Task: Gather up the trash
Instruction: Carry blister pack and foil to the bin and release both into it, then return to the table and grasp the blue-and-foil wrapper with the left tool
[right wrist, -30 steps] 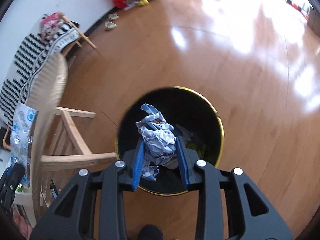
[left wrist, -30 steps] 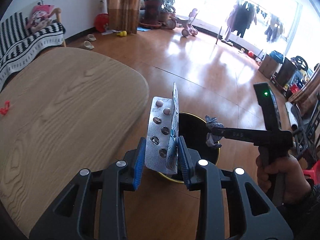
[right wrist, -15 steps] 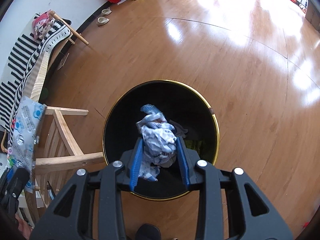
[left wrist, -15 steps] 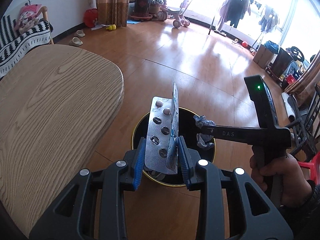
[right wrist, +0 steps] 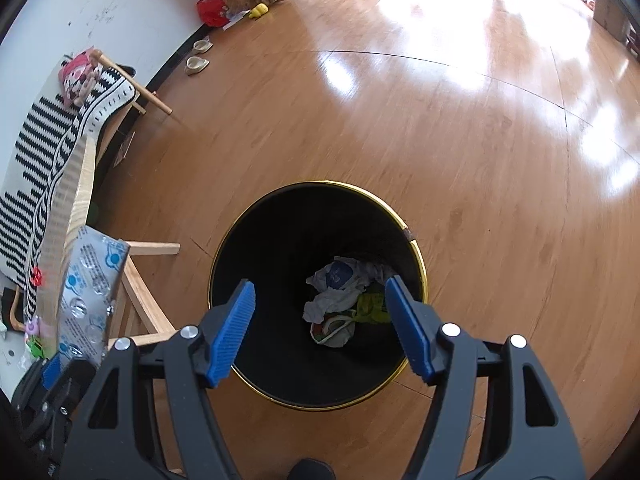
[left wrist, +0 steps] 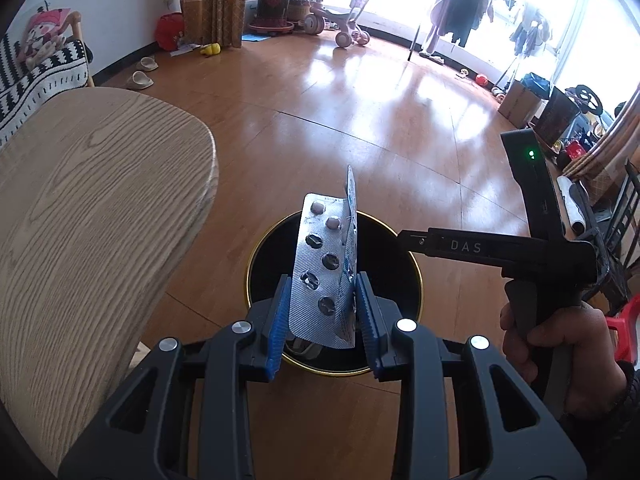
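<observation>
My left gripper is shut on a silver pill blister pack and holds it upright over the black trash bin with a gold rim. The pack also shows at the left edge of the right wrist view. My right gripper is open and empty above the same bin. Crumpled wrappers and paper lie at the bin's bottom. In the left wrist view the right gripper's black body reaches over the bin from the right.
A light wooden table stands left of the bin, with its legs close to the bin. A striped bench is by the wall. Slippers, toys and boxes lie far across the wooden floor.
My right gripper opened and the crumpled wrapper it held dropped into the bin. My left gripper moved with the blister pack further over the bin.
</observation>
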Demonstrator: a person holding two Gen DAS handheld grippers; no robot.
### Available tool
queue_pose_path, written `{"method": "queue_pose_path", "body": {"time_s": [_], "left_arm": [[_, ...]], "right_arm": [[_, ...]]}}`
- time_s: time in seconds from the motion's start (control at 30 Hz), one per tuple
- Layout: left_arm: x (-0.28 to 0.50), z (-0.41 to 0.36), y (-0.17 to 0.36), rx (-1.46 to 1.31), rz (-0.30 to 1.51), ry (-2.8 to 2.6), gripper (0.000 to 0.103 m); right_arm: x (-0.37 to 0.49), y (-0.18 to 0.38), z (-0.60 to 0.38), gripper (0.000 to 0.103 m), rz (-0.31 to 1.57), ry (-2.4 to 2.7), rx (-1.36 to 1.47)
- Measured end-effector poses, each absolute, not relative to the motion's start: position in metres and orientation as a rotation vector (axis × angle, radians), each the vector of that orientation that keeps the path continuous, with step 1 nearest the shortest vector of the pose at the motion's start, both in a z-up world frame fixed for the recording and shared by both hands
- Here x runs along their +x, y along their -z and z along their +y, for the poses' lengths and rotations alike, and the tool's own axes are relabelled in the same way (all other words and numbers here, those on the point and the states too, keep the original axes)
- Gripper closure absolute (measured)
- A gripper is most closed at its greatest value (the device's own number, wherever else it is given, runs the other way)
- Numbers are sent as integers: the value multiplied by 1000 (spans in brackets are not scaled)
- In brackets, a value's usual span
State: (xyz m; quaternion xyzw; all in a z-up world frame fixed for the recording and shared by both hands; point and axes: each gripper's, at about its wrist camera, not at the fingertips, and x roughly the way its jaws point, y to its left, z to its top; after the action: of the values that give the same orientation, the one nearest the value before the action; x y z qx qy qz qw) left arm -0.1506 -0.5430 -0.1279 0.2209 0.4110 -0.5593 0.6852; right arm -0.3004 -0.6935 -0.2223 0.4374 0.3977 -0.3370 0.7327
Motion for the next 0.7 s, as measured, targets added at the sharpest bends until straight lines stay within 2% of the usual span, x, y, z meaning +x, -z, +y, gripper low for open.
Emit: {"method": "queue_pose_path", "body": {"time_s": [0.03,0.07,0.1,0.17,0.47,0.6,0.67,0.7], "left_arm": [[-151,-545,128,501,914,1260,71],[-151,-546,128,507,904,1255,66],[-152,-546,128,509,900,1256,58],[-151,-543,127,501,887,1262,49],[-136,-523,111,465,863,1255,37],[-119,-491,89,445,820,1232,23],[-108,-472,76,436,790,1197,17],[-97,-456,66,420,771,1162,13]], "right_arm": [[-301,221,-695,37,872,746,961],[-302,220,-695,37,869,756,956],[-302,220,-696,37,868,759,955],[-303,221,-696,37,870,759,957],[-294,212,-686,37,878,758,912],[-280,199,-673,35,891,752,846],[-270,185,-664,27,889,750,805],[-265,176,-658,27,878,748,784]]}}
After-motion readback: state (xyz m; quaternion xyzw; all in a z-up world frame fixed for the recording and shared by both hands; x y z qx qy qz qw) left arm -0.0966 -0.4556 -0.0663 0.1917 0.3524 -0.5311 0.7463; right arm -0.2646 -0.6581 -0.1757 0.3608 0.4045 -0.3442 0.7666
